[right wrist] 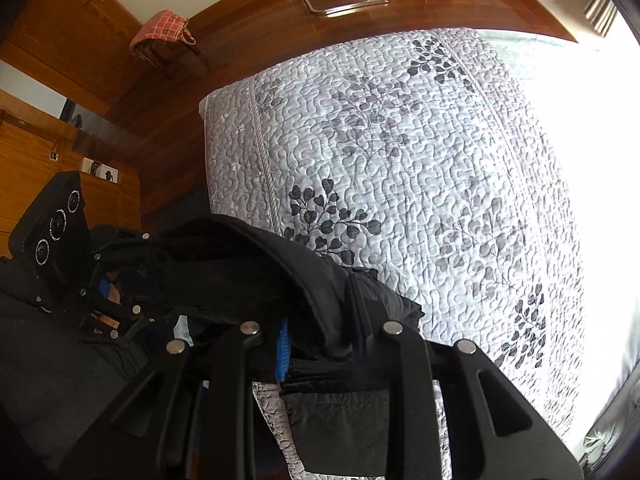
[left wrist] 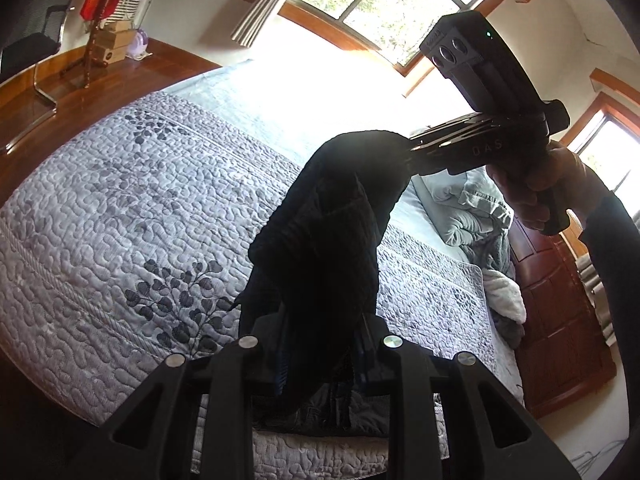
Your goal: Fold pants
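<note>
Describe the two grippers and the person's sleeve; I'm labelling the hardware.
Both grippers are matte black plastic with silver round pins at the finger joints. The right gripper has a boxy body with round lenses, a green light and raised "DAS" lettering. The left gripper shows three ringed lenses. The sleeve is dark.

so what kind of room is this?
Almost certainly a home bedroom: a bed under a quilted leaf-print bedspread, a wooden headboard with rumpled blankets beside it, and curtained wood-framed windows.
</note>
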Motion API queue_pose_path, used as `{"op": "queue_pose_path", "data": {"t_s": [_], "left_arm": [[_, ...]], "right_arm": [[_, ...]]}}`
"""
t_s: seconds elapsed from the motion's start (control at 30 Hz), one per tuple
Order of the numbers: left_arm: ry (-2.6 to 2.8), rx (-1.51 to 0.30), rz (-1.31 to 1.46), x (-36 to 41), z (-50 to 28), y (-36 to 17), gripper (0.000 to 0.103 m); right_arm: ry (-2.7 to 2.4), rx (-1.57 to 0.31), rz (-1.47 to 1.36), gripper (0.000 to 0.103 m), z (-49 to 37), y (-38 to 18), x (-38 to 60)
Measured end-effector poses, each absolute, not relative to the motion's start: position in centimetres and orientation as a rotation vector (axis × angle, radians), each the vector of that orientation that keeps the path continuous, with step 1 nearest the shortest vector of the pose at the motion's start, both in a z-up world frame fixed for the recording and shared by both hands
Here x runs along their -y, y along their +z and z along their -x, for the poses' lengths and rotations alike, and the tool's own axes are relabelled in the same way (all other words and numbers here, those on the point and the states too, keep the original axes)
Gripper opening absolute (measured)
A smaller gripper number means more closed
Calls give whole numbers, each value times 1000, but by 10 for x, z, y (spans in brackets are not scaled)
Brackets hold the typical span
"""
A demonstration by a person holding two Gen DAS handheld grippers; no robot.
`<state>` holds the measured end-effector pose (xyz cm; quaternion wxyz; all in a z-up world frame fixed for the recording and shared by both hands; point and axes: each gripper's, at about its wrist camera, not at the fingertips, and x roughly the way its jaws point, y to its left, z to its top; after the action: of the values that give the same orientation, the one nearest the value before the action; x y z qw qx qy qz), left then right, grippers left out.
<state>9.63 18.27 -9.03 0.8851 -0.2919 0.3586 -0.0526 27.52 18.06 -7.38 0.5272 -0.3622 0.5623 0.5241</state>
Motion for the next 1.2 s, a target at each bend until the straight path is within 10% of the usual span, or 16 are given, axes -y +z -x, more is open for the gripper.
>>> {"op": "queue_pose_path", "data": {"t_s": [1.2], "left_arm": [[-346,-902,307,33,-133,-117,25]], "right_arm": [[1053,-1357,648,14,-297,-111,70]]}}
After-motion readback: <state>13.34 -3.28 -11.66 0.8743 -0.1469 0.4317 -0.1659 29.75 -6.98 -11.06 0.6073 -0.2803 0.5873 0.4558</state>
